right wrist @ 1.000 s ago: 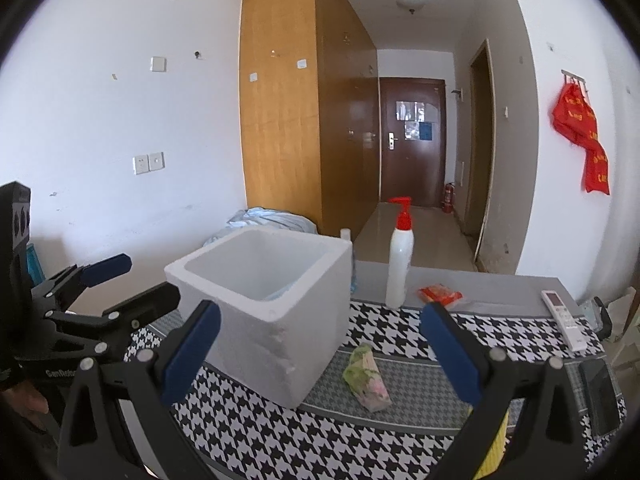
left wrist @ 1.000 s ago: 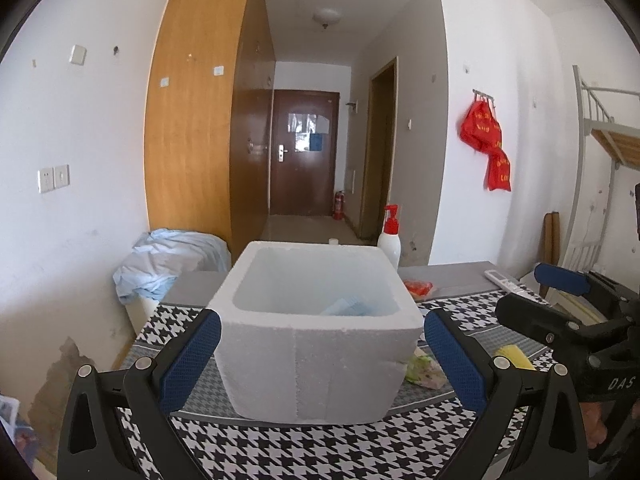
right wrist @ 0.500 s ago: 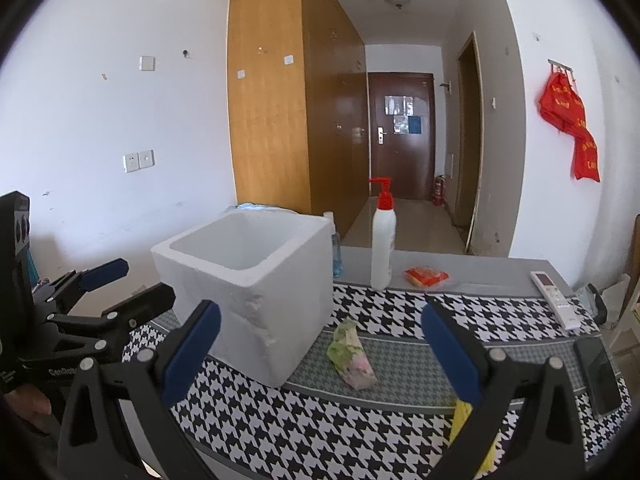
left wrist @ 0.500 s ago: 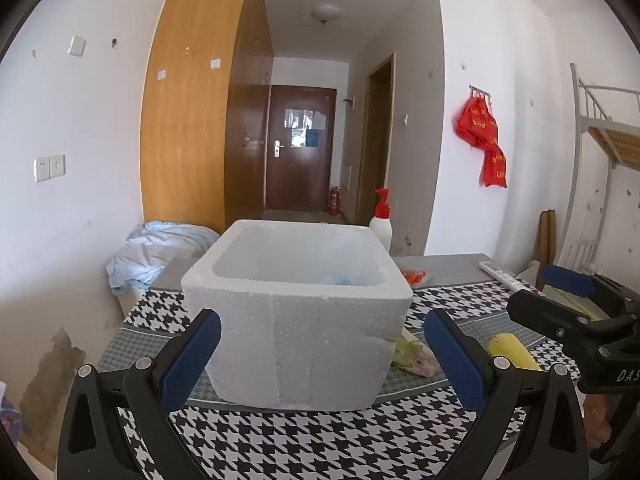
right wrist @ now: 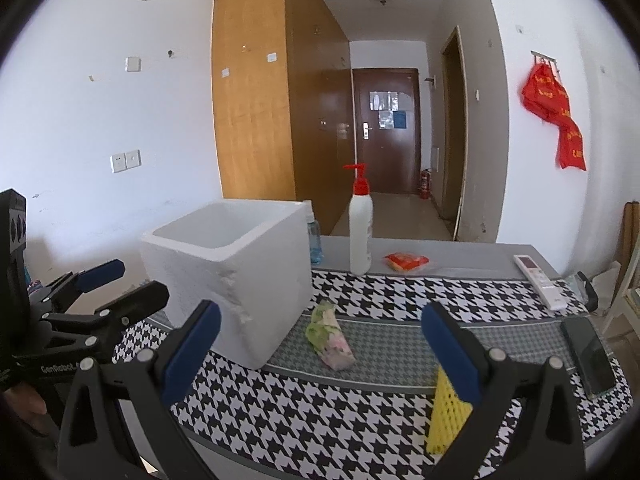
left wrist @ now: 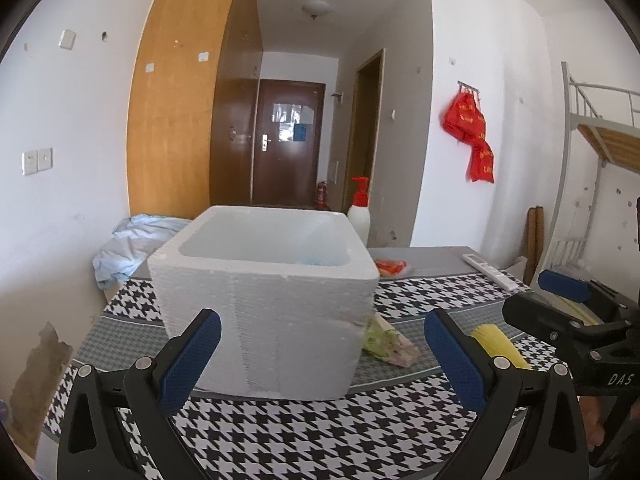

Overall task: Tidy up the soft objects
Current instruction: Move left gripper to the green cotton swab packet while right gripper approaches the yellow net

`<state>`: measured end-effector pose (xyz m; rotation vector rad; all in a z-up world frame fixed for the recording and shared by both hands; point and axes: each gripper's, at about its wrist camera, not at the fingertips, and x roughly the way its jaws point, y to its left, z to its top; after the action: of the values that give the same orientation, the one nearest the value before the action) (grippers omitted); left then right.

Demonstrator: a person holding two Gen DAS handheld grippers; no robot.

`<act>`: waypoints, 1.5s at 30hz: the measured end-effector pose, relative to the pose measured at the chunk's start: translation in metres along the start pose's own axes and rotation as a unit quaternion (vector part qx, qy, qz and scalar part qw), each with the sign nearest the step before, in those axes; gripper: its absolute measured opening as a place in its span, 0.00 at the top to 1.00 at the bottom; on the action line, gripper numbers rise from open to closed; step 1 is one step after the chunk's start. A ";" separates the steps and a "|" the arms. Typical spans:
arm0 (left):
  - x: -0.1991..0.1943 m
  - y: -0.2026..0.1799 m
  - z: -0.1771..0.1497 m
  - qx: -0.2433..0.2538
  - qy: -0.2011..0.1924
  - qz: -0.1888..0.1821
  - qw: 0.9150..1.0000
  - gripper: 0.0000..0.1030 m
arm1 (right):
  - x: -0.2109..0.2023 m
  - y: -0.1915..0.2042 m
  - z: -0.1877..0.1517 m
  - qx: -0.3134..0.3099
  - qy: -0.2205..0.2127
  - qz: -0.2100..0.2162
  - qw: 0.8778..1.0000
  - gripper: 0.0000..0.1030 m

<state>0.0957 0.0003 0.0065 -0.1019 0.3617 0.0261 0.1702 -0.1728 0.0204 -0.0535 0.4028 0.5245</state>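
- Both claws hover empty over the houndstooth-covered bench [right wrist: 360, 408], apparently between pickups; a white foam box [left wrist: 264, 300] fills the centre of the left wrist view, something pale blue just showing inside it.
- The left claw [left wrist: 322, 356] is spread wide with nothing between its blue pads, aimed level at the box's near wall.
- The right claw [right wrist: 320, 354], likewise wide open and holding nothing, points across the bench from lower centre of its frame.
- A floral soft bundle [right wrist: 330, 340] lies on the cloth just right of the box, touching or nearly touching its corner in the left view.
- A yellow sponge-like piece [right wrist: 446, 420] sits at lower right, partly hidden behind the right claw's finger.
- Judged next move: the right claw drops over the bundle, closes gently, lifts it clear of the box rim.
- A pump bottle [right wrist: 360, 236] and remote [right wrist: 538, 280] stand well behind.
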 end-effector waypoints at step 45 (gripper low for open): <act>0.013 -0.070 -0.010 0.042 0.035 -0.071 0.996 0.01 | -0.048 -0.056 -0.030 0.051 0.001 -0.069 0.996 0.01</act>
<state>0.1073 -0.0702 -0.0011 -0.0444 0.4239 -0.1336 0.1494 -0.2485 0.0082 0.0159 0.4235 0.3671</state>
